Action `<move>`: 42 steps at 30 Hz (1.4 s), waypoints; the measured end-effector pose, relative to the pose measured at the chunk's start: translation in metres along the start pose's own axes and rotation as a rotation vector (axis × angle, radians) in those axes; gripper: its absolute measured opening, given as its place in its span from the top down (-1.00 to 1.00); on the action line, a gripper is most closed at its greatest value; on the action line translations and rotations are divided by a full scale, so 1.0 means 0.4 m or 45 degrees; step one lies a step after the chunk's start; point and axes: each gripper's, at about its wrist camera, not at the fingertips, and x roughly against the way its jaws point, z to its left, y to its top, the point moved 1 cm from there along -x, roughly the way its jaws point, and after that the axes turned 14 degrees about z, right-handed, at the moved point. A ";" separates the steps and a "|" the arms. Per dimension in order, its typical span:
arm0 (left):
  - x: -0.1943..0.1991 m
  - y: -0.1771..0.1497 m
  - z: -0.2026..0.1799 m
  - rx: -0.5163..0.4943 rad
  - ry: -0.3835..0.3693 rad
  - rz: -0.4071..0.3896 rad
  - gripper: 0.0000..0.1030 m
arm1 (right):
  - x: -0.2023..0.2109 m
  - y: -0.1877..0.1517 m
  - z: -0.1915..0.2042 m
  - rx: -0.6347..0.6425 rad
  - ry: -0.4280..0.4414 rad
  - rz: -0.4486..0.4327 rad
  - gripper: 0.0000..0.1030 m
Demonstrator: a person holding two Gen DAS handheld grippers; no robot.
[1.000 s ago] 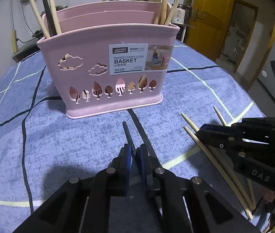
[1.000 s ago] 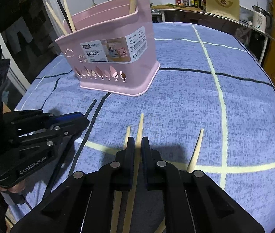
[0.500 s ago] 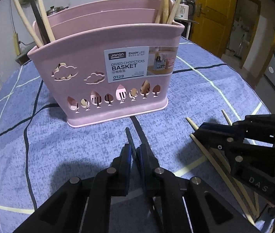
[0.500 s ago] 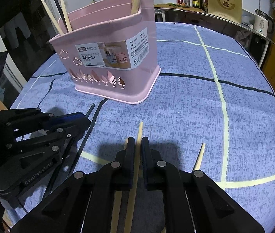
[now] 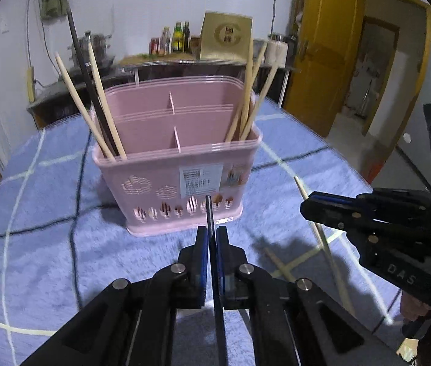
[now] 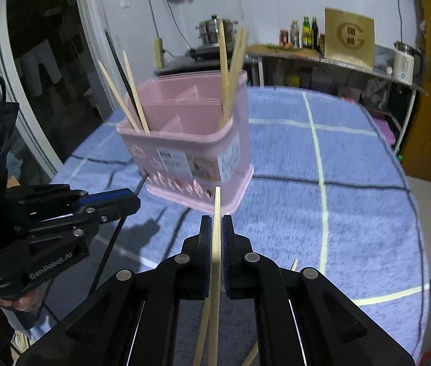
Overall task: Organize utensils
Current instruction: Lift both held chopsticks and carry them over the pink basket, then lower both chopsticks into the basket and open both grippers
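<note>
A: Item one, left gripper (image 5: 211,235)?
B: Clamped on a black chopstick (image 5: 209,213), now lifted off the blue tablecloth (image 5: 48,244), in front of the pink basket (image 5: 176,164).
A: Item two, right gripper (image 6: 216,228)?
B: Clamped on a pale wooden chopstick (image 6: 216,210), likewise raised, before the basket's right corner. Both pickups look done; dropping into compartments likely follows.
A: Remaining?
B: Loose wooden chopsticks (image 5: 279,263) on the cloth, right of the basket.
A: Legible writing?
B: "GenRobot.AI" and "DAS" on the gripper bodies; the basket label is blurred now.
</note>
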 end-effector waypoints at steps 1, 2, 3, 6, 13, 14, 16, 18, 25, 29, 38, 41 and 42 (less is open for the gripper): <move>0.025 0.005 0.001 -0.002 -0.003 -0.025 0.91 | 0.016 0.005 0.004 0.002 0.000 -0.021 0.88; 0.044 0.008 -0.001 -0.005 -0.003 -0.044 0.91 | 0.032 0.009 0.009 0.005 0.000 -0.041 0.88; 0.062 0.013 -0.005 -0.009 -0.002 -0.065 0.91 | 0.052 0.014 0.012 0.008 0.000 -0.065 0.88; 0.125 0.018 -0.013 -0.023 0.003 -0.130 0.91 | 0.098 0.025 0.022 0.016 -0.001 -0.126 0.88; 0.246 0.019 -0.020 -0.052 0.011 -0.252 0.91 | 0.175 0.036 0.052 0.036 -0.006 -0.229 0.88; 0.259 0.021 -0.019 -0.055 0.011 -0.263 0.91 | 0.182 0.036 0.057 0.040 -0.008 -0.239 0.88; 0.278 0.017 -0.022 -0.057 0.011 -0.278 0.92 | 0.192 0.036 0.062 0.045 -0.009 -0.249 0.88; 0.285 0.015 -0.025 -0.059 0.010 -0.282 0.92 | 0.194 0.038 0.065 0.048 -0.009 -0.253 0.88; 0.298 0.003 -0.031 -0.056 0.001 -0.284 0.92 | 0.205 0.033 0.066 0.058 -0.010 -0.262 0.88; 0.304 0.001 -0.026 -0.057 -0.008 -0.285 0.92 | 0.214 0.029 0.069 0.063 -0.010 -0.270 0.89; 0.359 0.034 -0.004 -0.057 -0.010 -0.311 0.92 | 0.241 0.050 0.079 0.069 -0.009 -0.309 0.89; 0.386 0.059 0.014 -0.044 -0.019 -0.330 0.92 | 0.248 0.065 0.078 0.061 -0.002 -0.321 0.89; 0.396 0.069 0.022 -0.034 -0.018 -0.337 0.92 | 0.251 0.073 0.078 0.058 0.002 -0.326 0.89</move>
